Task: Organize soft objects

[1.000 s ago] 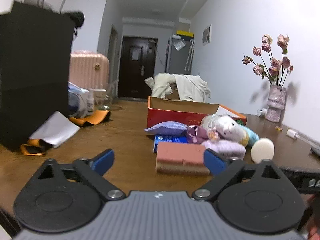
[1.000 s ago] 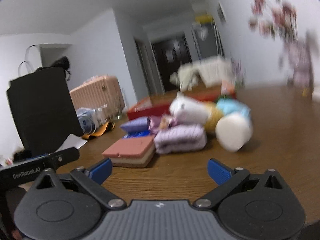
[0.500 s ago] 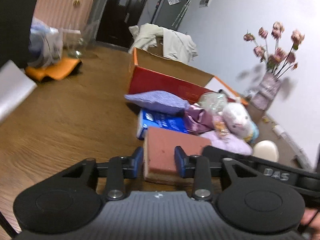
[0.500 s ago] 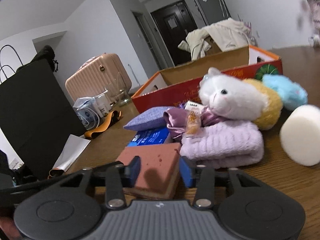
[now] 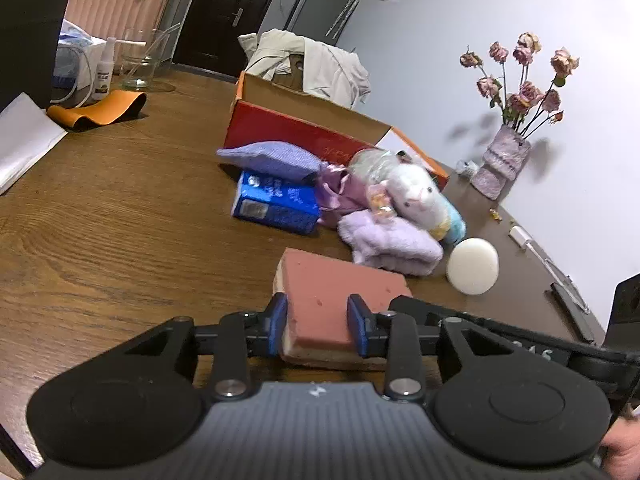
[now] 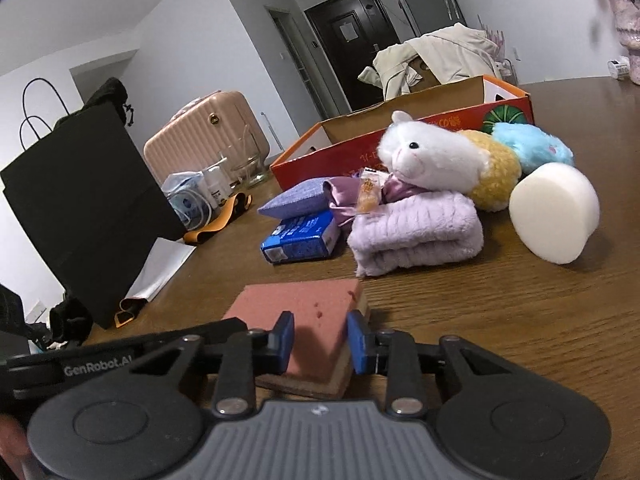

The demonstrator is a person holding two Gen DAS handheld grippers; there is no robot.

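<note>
On left tool [image 6: 132, 362], "GenRobot.AI" lettering [image 6: 98, 367]

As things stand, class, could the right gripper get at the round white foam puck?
Probably not yet: the right gripper is shut on the pink rectangular sponge. The round white foam puck itself lies unobstructed.

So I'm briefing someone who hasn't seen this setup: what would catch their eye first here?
Both tools at once: the left tool and the right tool have just closed on the near end of one pink sponge, which lies on the wooden table. Behind it is a heap of soft things: a white plush animal atop a folded lilac towel, a white round sponge to the right, and an open red box behind.
</note>
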